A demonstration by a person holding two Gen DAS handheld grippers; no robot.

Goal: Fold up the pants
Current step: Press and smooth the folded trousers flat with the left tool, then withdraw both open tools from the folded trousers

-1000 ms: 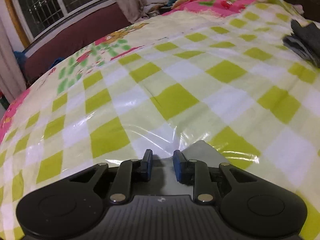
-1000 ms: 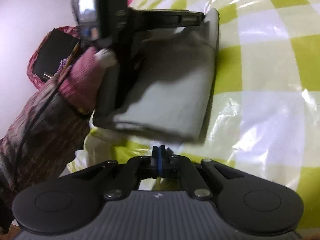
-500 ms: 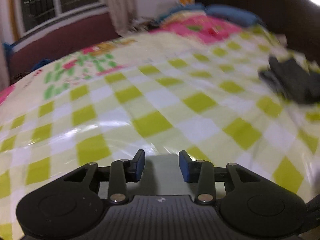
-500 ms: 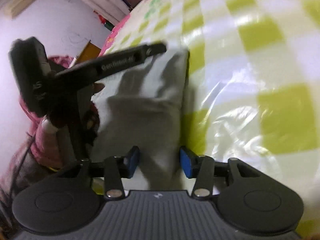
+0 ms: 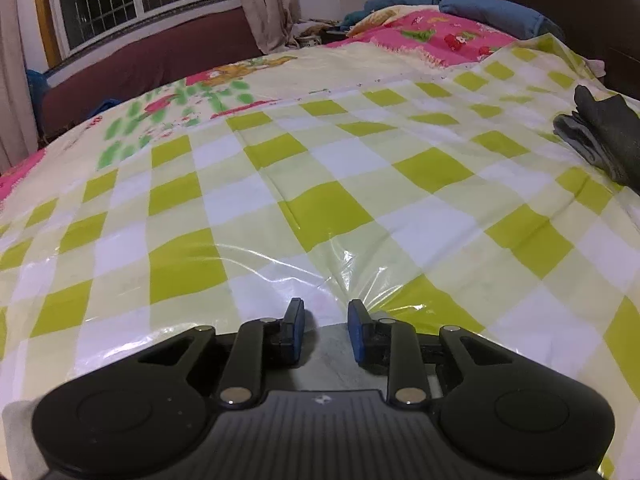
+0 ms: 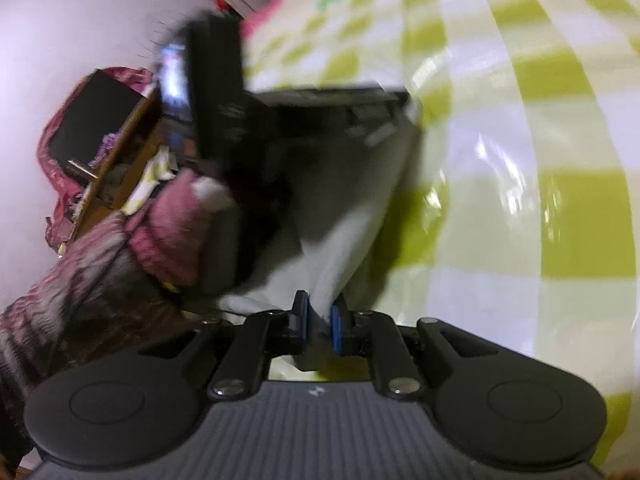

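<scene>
Pinching pants (image 6: 344, 248), right tongs (image 6: 319, 322) newly closed

A bed (image 5: 360, 184) under a glossy green-and-white checked cover — folded grey pants (image 6: 352, 240) and dark clothes (image 5: 600, 136) lie on it.

The right wrist view was smeared by motion: the left gripper (image 6: 400, 98), reaching across ahead of the right gripper (image 6: 319, 322), showed only as a dark streak, its jaws unreadable. The grey pants (image 6: 344, 240) ran under it, their far end hidden. In the left wrist view the pants (image 5: 326, 354) showed only between and behind the tongs. Dark clothes (image 5: 600, 136) far right were cut by the edge.
</scene>
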